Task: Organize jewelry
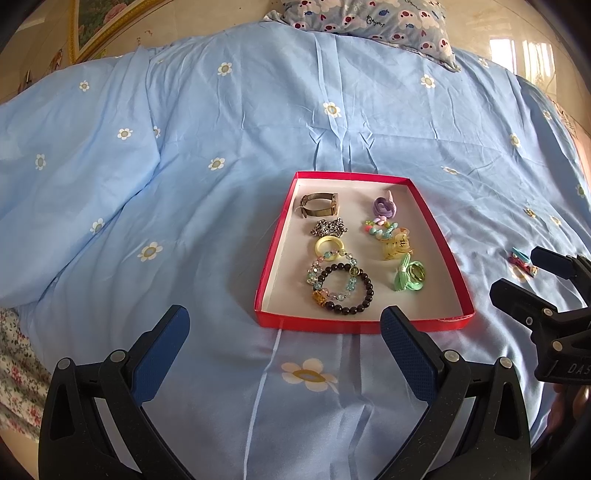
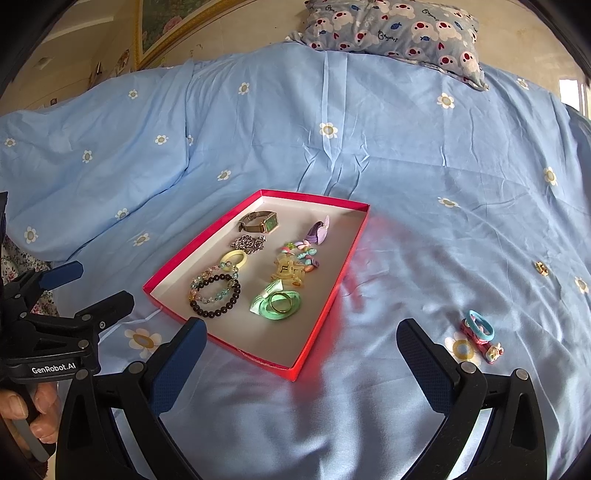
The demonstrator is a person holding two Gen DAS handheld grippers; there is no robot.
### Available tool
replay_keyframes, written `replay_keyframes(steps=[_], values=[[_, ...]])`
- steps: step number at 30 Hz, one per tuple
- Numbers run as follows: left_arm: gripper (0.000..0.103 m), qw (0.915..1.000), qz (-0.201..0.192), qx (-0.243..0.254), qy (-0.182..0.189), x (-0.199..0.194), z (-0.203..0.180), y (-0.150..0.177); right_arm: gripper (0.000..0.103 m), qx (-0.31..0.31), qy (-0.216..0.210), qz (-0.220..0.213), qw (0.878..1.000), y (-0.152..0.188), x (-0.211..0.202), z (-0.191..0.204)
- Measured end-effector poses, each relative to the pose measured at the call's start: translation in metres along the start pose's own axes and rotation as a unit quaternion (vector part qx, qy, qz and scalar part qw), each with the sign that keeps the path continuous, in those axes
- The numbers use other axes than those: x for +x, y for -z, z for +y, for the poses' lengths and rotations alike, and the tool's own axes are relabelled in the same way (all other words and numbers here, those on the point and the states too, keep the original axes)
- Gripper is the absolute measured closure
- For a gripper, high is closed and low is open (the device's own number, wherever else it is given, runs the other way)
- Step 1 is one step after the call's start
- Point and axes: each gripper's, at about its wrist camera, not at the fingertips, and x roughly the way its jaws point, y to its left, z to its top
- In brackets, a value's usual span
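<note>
A shallow red tray point(image 1: 362, 326) point(image 2: 332, 295) lies on the blue flowered bedspread. Inside are a gold watch point(image 1: 319, 205), a silver chain point(image 1: 328, 227), a dark bead bracelet point(image 1: 347, 291) point(image 2: 218, 299), a purple flower clip point(image 1: 384, 206), a yellow claw clip point(image 1: 397, 247) and a green bow point(image 1: 408, 277) point(image 2: 275, 301). A pink hair clip with a blue hair tie point(image 2: 480, 334) point(image 1: 522, 264) rests on the bed right of the tray. My left gripper point(image 1: 284, 317) point(image 2: 105, 282) is open and empty in front of the tray. My right gripper point(image 2: 301, 328) point(image 1: 514, 272) is open and empty, close to the loose clip.
A cartoon-print pillow point(image 1: 369, 22) point(image 2: 391, 29) sits at the head of the bed. A small gold thing point(image 2: 542, 267) lies on the spread at the far right. Floral cloth point(image 1: 18, 369) shows at the left edge. A hand point(image 2: 37, 410) holds the left gripper's handle.
</note>
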Motion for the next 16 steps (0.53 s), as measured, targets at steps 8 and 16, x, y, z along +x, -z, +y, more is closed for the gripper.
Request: replay_keyframes(steps=[8,16], values=[[0.000,1.0000,0.003,0.001,0.003,0.0028,-0.0018,0.0000,0.000,0.000,0.001,0.000,1.000,0.0002,-0.0003,-0.0013],[0.000,0.9999,0.008,0.003,0.008,0.0061,-0.0048,-0.0032,0.000,0.004,0.003,0.003,1.000,-0.0002,0.0007,-0.0029]])
